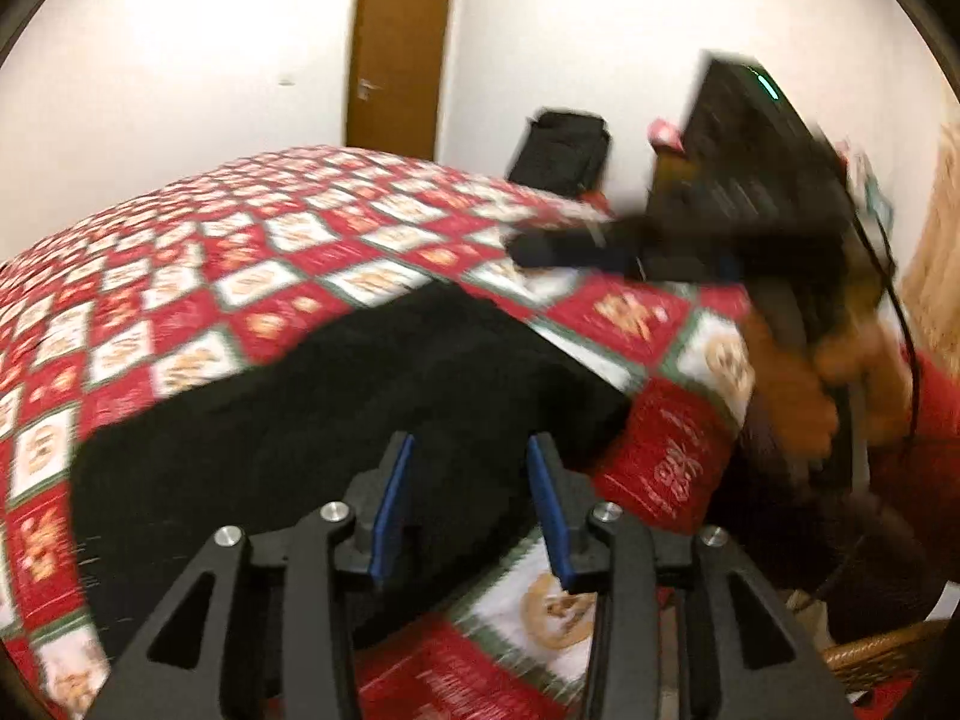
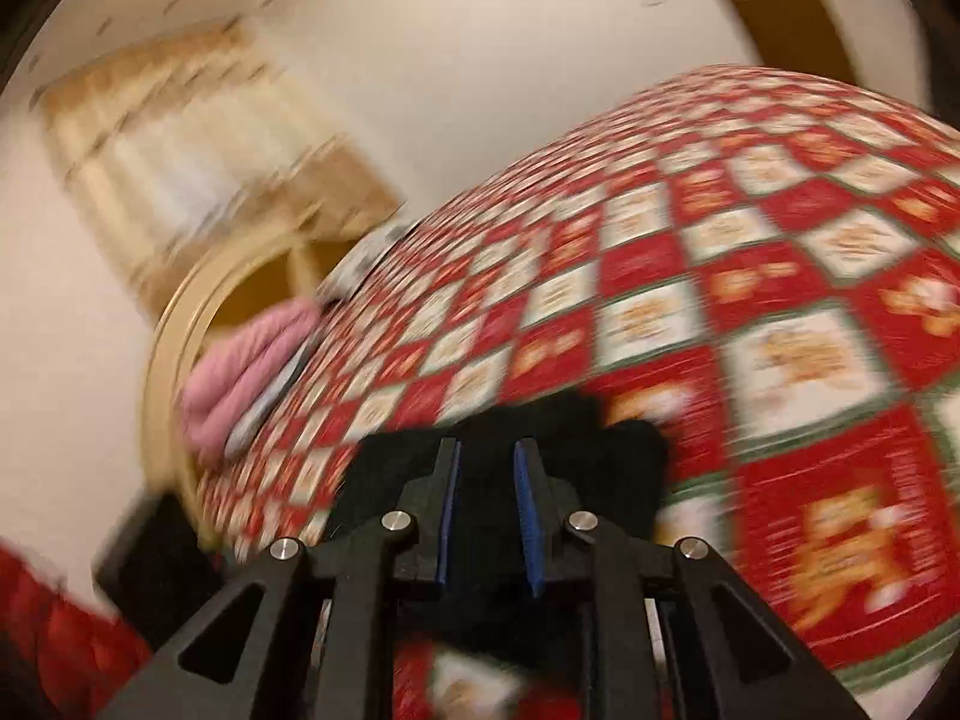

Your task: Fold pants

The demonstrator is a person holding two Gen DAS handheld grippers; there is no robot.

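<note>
The black pants (image 1: 336, 402) lie folded on a red-and-white checked bedspread (image 1: 198, 276). My left gripper (image 1: 471, 450) hovers over their near edge, jaws open and empty. In the left wrist view the right gripper (image 1: 540, 249) reaches in from the right, above the bedspread beyond the pants' far edge, held by a hand. In the right wrist view my right gripper (image 2: 487, 450) has its jaws apart with the black pants fabric (image 2: 558, 438) right under and ahead of the fingertips; the blur hides whether it touches the cloth.
A brown door (image 1: 399, 54) and a black bag (image 1: 561, 150) stand behind the bed. A pink cloth (image 2: 240, 372) lies at the bed's edge by a round wooden frame (image 2: 174, 324). A wicker basket (image 1: 882, 654) sits at the lower right.
</note>
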